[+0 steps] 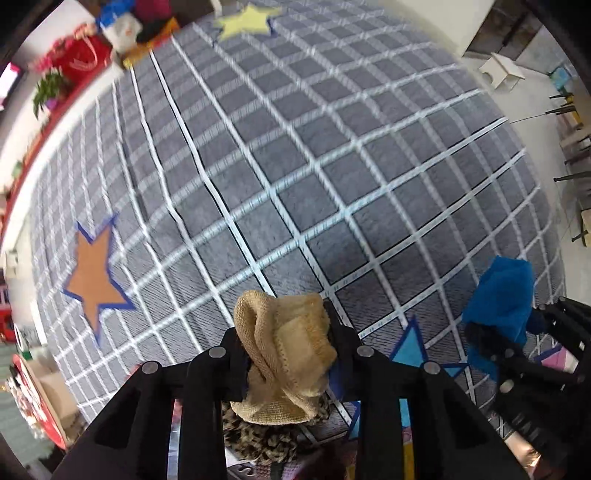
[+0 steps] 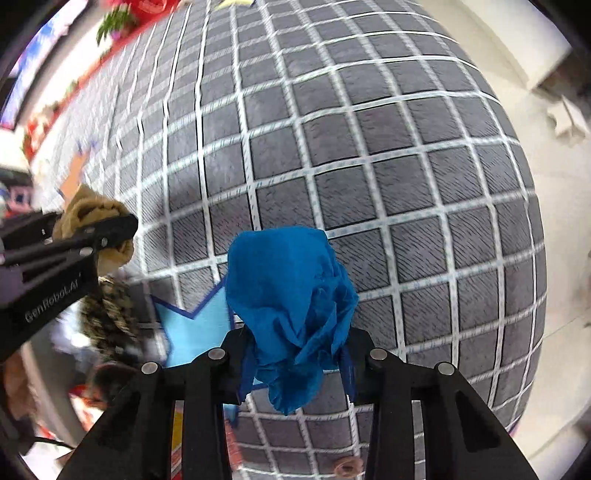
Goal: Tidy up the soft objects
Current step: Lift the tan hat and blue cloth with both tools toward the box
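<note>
My left gripper (image 1: 288, 343) is shut on a tan knitted cloth (image 1: 286, 350) and holds it above the grey grid carpet (image 1: 295, 166). It also shows at the left of the right wrist view (image 2: 110, 229), with the tan cloth (image 2: 92, 214) bunched in it. My right gripper (image 2: 295, 350) is shut on a crumpled blue cloth (image 2: 288, 295), held above the carpet (image 2: 369, 147). In the left wrist view the right gripper (image 1: 491, 343) shows at the right with the blue cloth (image 1: 502, 295). A leopard-print soft item (image 1: 266, 439) lies below the left gripper.
An orange star (image 1: 94, 280), a yellow star (image 1: 245, 22) and a light blue star (image 2: 192, 332) mark the carpet. A heap of colourful soft items (image 1: 140, 22) lies at the far edge. A red bag (image 1: 81, 59) and a plant (image 1: 50, 88) stand by the wall.
</note>
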Demonstrator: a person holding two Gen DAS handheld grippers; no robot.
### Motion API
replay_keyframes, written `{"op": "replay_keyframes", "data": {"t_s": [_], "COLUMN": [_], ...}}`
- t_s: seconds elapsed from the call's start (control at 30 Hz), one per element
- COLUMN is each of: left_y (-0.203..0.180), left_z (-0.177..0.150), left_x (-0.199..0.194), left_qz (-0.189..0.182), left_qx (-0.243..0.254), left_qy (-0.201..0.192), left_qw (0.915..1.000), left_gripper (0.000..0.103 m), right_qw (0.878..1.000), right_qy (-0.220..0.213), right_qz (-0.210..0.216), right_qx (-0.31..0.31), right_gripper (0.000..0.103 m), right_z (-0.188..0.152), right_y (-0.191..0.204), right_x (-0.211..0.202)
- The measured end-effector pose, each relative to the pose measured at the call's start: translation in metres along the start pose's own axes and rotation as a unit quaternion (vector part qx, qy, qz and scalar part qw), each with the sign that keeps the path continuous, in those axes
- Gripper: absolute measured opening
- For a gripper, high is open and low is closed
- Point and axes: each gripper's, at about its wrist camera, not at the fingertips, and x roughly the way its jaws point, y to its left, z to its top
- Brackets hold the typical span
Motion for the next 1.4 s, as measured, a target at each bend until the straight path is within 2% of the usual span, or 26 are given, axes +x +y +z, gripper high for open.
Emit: {"op": "replay_keyframes", "data": {"t_s": [0.17, 0.27, 0.4, 0.5, 0.6, 0.7, 0.83, 1.03, 1.2, 1.4], "left_y": [-0.003, -0.012, -0.035, -0.059, -0.084, -0.105, -0.124, -0.138, -0.135, -0.116], "left_z": [-0.002, -0.012, -0.041, -0.058, -0.084, -0.112, -0.151, -0.204, -0.232, -0.253], "left_x": [-0.046, -0.075, -0.113, -0.133, -0.158, -0.174, -0.185, -0.192, -0.188, -0.191], "left_qz": [-0.01, -0.021, -0.042, -0.064, -0.083, -0.097, -0.125, -0.142, -0.138, -0.12], "left_qx": [0.008, 0.033, 0.089, 0.12, 0.167, 0.218, 0.263, 0.315, 0.337, 0.328], "left_qy": [-0.049, -0.084, -0.126, -0.142, -0.155, -0.161, -0.15, -0.137, -0.129, -0.14], "left_qw": [0.9987, 0.9957, 0.9871, 0.9805, 0.9701, 0.9577, 0.9448, 0.9283, 0.9224, 0.9264], "left_gripper": [0.034, 0.034, 0.034, 0.034, 0.034, 0.034, 0.034, 0.034, 0.034, 0.034], "right_qw": [0.998, 0.994, 0.988, 0.981, 0.977, 0.971, 0.965, 0.966, 0.972, 0.979], "right_qy": [-0.031, -0.051, -0.082, -0.106, -0.124, -0.143, -0.157, -0.151, -0.146, -0.139], "right_qz": [0.03, 0.039, 0.034, 0.032, 0.025, 0.01, 0.005, 0.003, 0.01, 0.014], "right_qx": [0.052, 0.088, 0.129, 0.157, 0.172, 0.192, 0.21, 0.209, 0.186, 0.151], "right_gripper": [0.038, 0.038, 0.038, 0.038, 0.038, 0.038, 0.038, 0.038, 0.038, 0.038], "right_z": [-0.012, -0.034, -0.069, -0.098, -0.125, -0.157, -0.186, -0.223, -0.248, -0.264], "right_y": [-0.029, -0.046, -0.066, -0.073, -0.076, -0.079, -0.079, -0.069, -0.051, -0.021], "right_x": [-0.034, -0.054, -0.084, -0.104, -0.12, -0.135, -0.146, -0.143, -0.14, -0.136]}}
